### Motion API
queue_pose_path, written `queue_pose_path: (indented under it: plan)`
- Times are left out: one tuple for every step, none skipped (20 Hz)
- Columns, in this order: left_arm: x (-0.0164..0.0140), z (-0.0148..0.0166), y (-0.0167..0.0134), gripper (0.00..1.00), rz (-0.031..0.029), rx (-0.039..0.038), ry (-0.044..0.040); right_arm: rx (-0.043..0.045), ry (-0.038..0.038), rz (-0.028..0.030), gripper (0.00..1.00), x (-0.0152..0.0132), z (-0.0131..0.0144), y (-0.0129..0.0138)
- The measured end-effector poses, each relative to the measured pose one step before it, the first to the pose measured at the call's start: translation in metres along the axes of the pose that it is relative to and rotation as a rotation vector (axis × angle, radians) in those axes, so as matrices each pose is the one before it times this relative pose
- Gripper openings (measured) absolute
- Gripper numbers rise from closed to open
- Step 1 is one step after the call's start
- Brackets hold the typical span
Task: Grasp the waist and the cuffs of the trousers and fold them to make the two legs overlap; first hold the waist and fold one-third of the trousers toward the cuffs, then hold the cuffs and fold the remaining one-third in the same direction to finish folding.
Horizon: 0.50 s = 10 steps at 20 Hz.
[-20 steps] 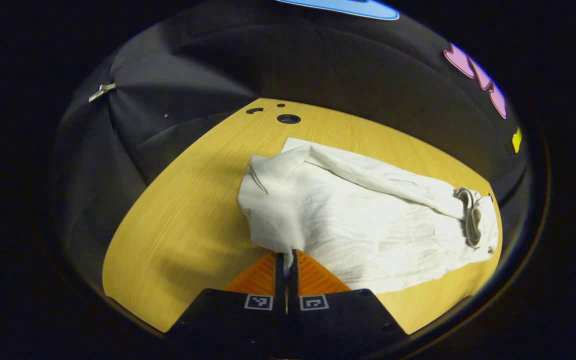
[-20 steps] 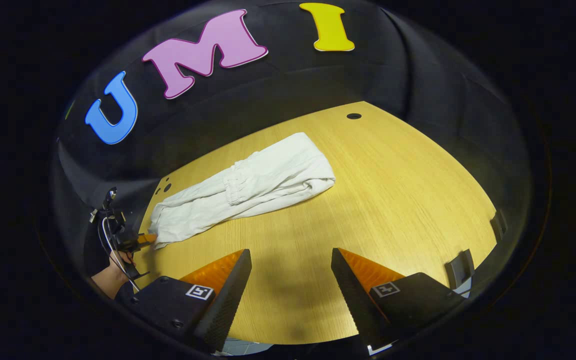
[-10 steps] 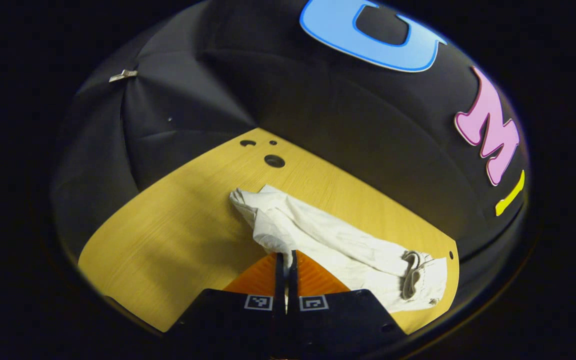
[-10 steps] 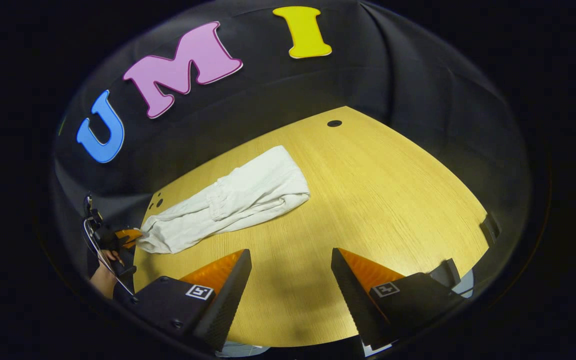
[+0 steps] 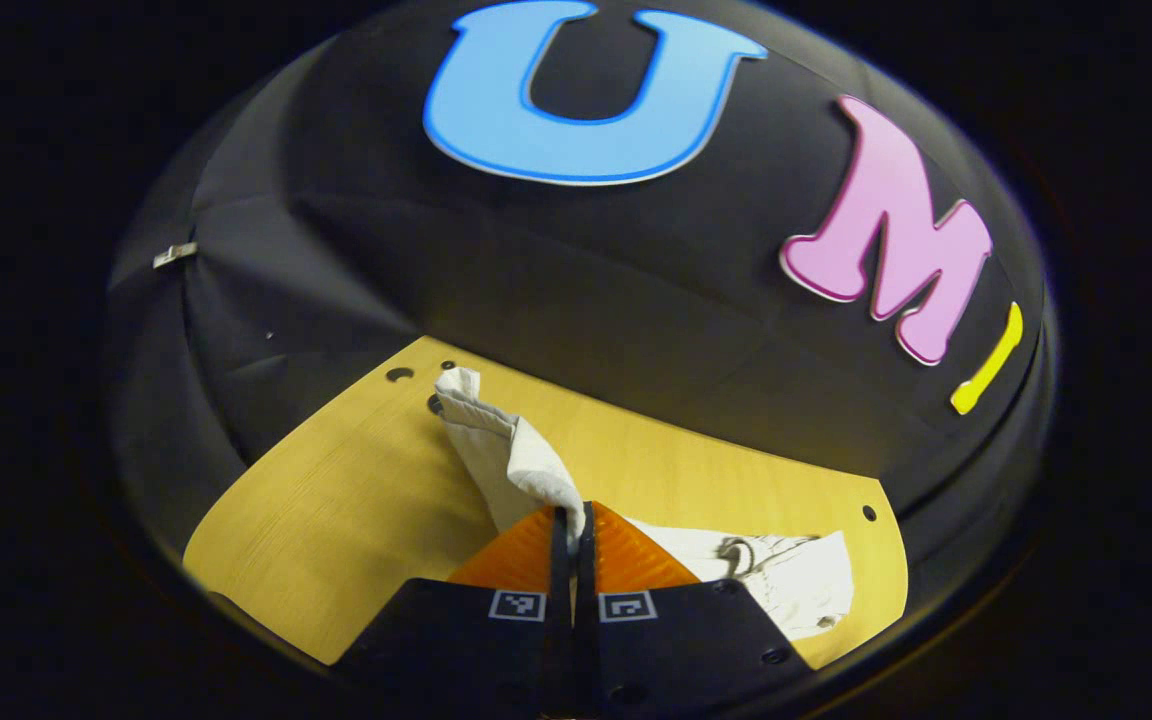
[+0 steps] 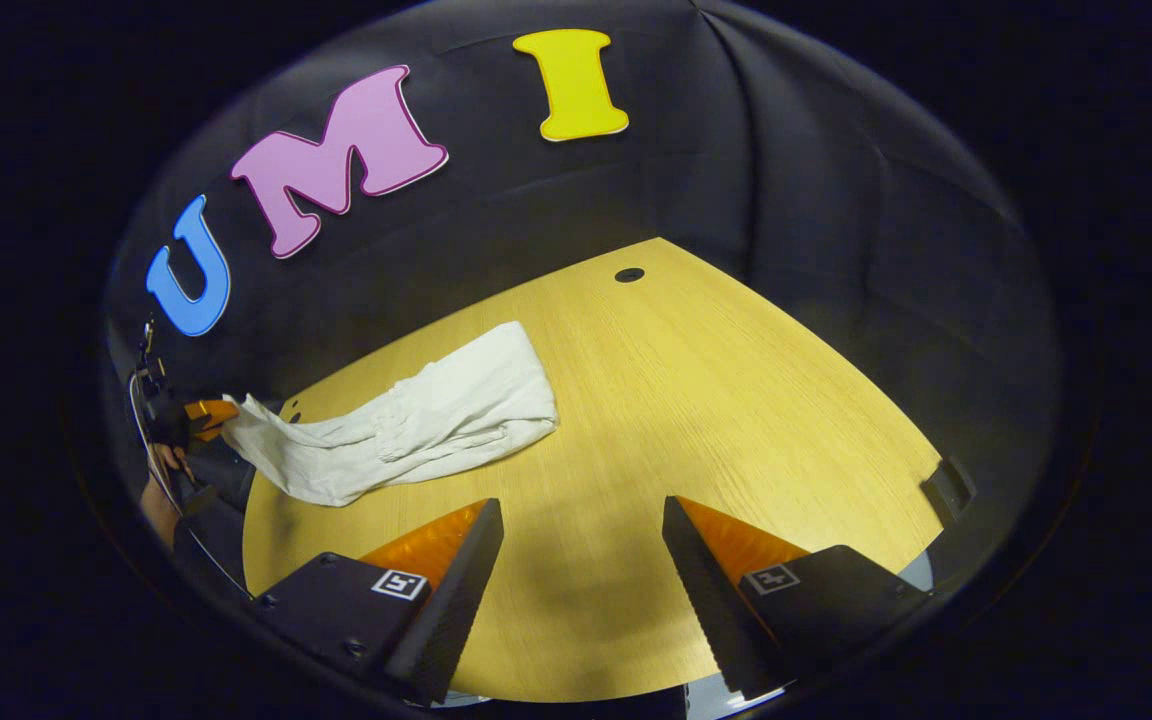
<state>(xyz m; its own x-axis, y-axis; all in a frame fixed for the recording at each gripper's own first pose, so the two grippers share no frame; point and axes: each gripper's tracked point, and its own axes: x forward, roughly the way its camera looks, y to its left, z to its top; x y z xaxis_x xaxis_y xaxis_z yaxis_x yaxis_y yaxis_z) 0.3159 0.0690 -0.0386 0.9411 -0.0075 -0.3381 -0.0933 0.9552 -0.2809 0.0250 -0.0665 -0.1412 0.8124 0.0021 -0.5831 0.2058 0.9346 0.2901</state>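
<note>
White trousers (image 6: 416, 425) lie partly folded on the wooden table (image 6: 696, 420), with the folded end at the middle and the cuff end raised at the left. My left gripper (image 5: 572, 520) is shut on the cuff cloth (image 5: 511, 455), which hangs up off the table from its fingers. In the right gripper view the left gripper (image 6: 198, 418) holds that cuff end in the air at the table's left edge, with a hand (image 6: 158, 492) below it. My right gripper (image 6: 581, 540) hovers open over bare table, well in front of the trousers, with nothing between its fingers.
Small round holes (image 5: 399, 374) mark the table's far left corner, and one more hole (image 6: 628, 274) sits near its far right edge. Dark brackets (image 6: 946, 485) stand at the right edge. Black cloth walls close in behind.
My left gripper has lifted the cuff end up off the table, pulling that part of the trousers into the air. The right gripper has stayed open, drifting slightly.
</note>
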Motion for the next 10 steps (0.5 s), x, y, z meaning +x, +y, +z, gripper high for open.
queue_pose_path:
  plan:
    - [-0.00034,0.00313,-0.01644,0.05,-0.01432,0.01597,-0.0037,-0.00259,0.0018,-0.00004,0.98,0.00009,-0.0008,-0.00551]
    - [0.0013,-0.0002,-0.01546,0.05,-0.01399,0.01134,-0.00073,0.0001,0.00531,-0.00134,0.98,0.00074,-0.00061,-0.00572]
    - [0.00009,0.00071,-0.01708,0.05,-0.01686,0.00702,0.00122,0.00426,0.00557,0.00055,0.98,0.00106,-0.00117,-0.00563]
    - [0.00207,0.00074,-0.01701,0.05,-0.01577,0.01193,-0.00219,0.00703,0.00324,0.00122,0.99,0.0011,0.00027,-0.00385]
    - [0.00155,0.00045,-0.01592,0.05,-0.01414,0.01707,0.0011,0.0087,0.00126,-0.00019,0.99,0.0012,-0.00001,-0.00478]
    - [0.00212,-0.00074,-0.01677,0.05,-0.01706,0.01474,0.00076,0.00736,0.00002,-0.00101,0.99,0.00004,0.00114,-0.00531]
    - [0.00176,0.00102,-0.01937,0.05,-0.02218,0.01011,0.00123,0.00388,-0.00162,-0.00266,0.98,-0.00032,0.00111,-0.00581]
    - [0.0014,0.00065,-0.01945,0.05,-0.0196,0.01002,-0.00164,-0.00048,-0.00162,-0.00278,0.98,0.0008,0.00204,-0.0052]
    - [0.00279,0.00106,-0.01785,0.05,-0.01754,0.00838,-0.00119,-0.00159,-0.00026,-0.00163,0.99,-0.00004,0.00207,-0.00603]
    - [0.0053,-0.00099,-0.0172,0.05,-0.01952,0.0059,0.00042,-0.00045,0.00122,0.00031,0.98,0.0011,0.002,-0.00485]
